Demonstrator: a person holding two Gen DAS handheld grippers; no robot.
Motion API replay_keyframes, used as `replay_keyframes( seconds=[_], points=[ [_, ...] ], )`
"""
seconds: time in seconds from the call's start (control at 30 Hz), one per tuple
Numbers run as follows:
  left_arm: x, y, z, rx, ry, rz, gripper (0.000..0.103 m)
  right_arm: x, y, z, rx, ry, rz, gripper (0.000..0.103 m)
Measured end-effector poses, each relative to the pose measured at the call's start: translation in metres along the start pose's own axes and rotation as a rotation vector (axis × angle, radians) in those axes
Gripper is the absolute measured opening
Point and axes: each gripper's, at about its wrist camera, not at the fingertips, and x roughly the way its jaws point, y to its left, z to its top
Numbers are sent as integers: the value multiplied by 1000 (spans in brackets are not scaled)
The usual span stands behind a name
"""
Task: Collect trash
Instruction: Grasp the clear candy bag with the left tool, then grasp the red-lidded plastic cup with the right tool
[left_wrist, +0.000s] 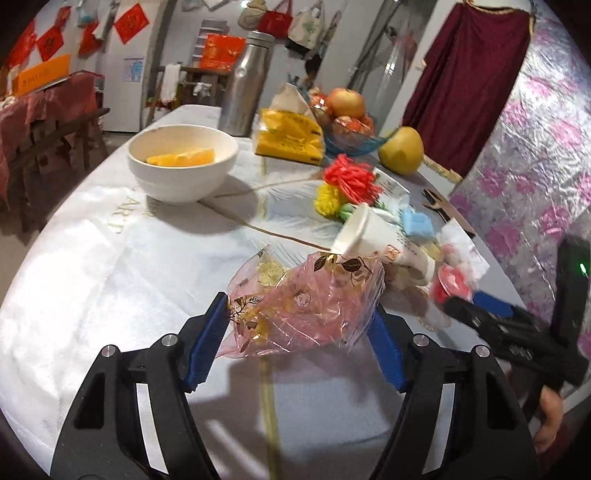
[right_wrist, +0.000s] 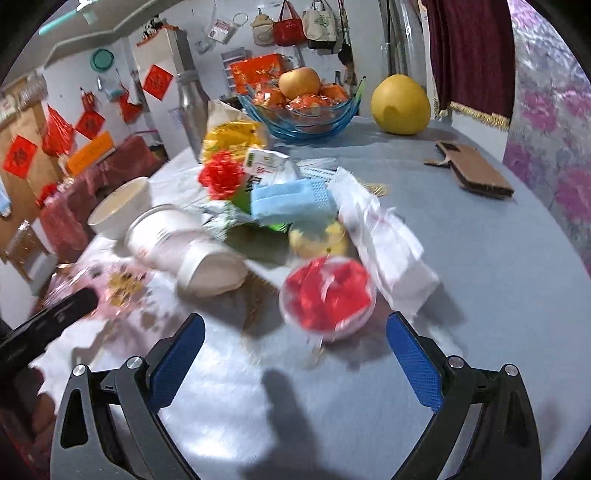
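A crumpled pink plastic bag with gold leaves lies on the table between the fingers of my open left gripper; touch cannot be told. Behind it lie tipped white paper cups, a blue sponge, red and yellow pom-poms and white tissue. My right gripper is open and empty, just short of a clear cup of red scraps. The cups, tissue, blue sponge and pink bag show in the right wrist view too.
A white bowl with orange slices, a steel flask, a yellow packet, a blue glass fruit bowl, a pomelo and a cardboard piece stand on the round table. A flowered wall is at the right.
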Motion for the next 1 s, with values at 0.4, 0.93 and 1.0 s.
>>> replay_keyframes(
  seconds=[0.4,0.93,1.0],
  points=[
    [-1,-3,0,10,-11,5,70,3,1,-4,-5,9,7,53],
    [-69,-25,-17,64,-114,-63,70,-106,9,-50,-2,-162,68,53],
    [-78,-28,-21,73,-121,-61,70,-118,9,-55,-2,-181,67,53]
  ],
)
